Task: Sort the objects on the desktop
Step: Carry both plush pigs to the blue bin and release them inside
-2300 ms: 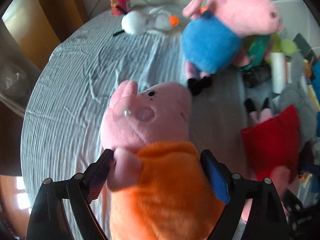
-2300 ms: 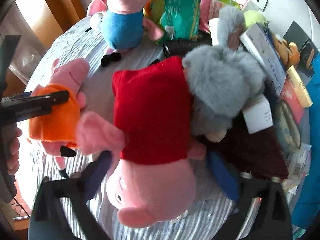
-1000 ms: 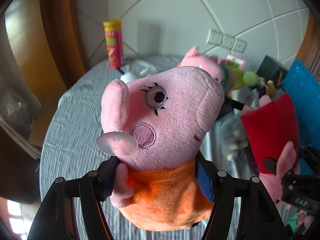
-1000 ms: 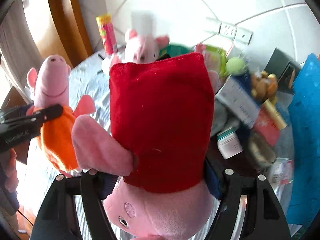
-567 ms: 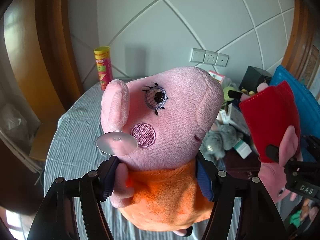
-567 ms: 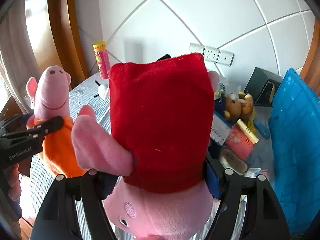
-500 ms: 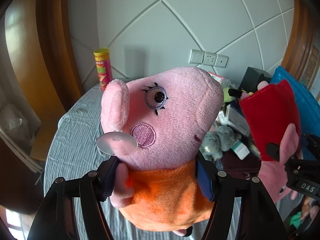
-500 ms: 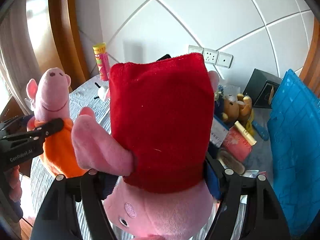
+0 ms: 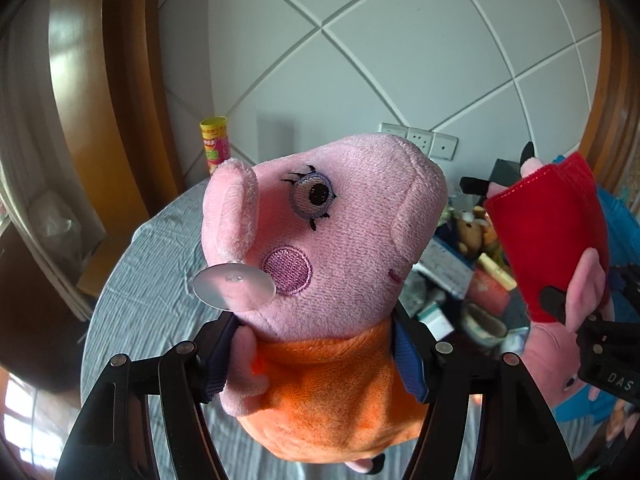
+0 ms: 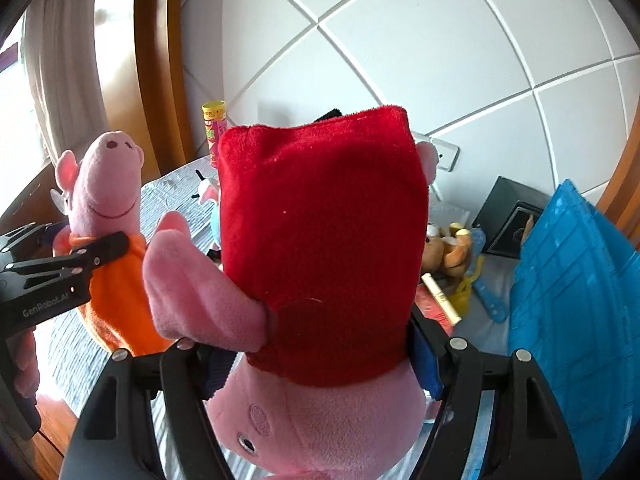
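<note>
Orange-dressed pig plush (image 9: 320, 280) upright, red-dressed pig plush (image 10: 320, 260) head-down, both vertical.

Both pigs lifted off the table

The orange-dressed pig (image 9: 320, 280) and the red-dressed pig (image 10: 320, 248) now hang high, facing the wall.

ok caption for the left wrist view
Left gripper holding an orange-dressed pig toy above the table.
</note>
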`<state>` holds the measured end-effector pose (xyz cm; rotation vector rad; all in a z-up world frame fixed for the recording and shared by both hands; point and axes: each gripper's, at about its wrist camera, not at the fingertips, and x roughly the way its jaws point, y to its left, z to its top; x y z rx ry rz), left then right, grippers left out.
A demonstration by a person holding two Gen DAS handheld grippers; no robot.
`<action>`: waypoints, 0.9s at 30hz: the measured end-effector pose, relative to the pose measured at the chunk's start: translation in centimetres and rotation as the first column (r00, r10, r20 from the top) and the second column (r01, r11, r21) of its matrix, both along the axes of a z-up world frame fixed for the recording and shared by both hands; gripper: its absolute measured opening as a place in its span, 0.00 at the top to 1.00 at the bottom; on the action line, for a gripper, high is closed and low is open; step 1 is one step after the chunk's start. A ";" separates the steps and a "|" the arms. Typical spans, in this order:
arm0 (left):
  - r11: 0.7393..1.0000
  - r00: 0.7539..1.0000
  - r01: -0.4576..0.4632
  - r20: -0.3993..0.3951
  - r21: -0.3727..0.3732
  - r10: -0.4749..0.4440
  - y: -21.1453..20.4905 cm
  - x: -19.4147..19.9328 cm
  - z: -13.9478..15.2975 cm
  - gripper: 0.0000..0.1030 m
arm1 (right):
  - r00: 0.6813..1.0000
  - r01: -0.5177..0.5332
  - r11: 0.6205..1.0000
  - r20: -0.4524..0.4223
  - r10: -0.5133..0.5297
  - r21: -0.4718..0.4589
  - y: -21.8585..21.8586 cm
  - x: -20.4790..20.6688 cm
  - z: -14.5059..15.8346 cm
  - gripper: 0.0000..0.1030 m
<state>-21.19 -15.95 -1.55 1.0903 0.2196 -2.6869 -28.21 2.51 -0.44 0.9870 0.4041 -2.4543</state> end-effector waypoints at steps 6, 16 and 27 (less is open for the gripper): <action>0.999 1.000 0.029 -0.006 -0.027 -0.029 2.7 0.5 1.2 0.34 | 1.000 0.022 1.000 -0.011 -0.022 -0.009 2.7 0.5 1.3 0.30; 0.989 0.989 0.146 -0.035 -0.030 -0.147 5.5 -0.5 2.3 0.34 | 0.987 0.155 0.988 -0.053 -0.154 0.002 5.6 2.5 3.4 0.30; 0.976 0.974 0.216 -0.065 -0.032 -0.218 11.7 -2.2 3.9 0.34 | 0.963 0.247 0.969 -0.111 -0.246 -0.011 12.3 2.5 6.7 0.30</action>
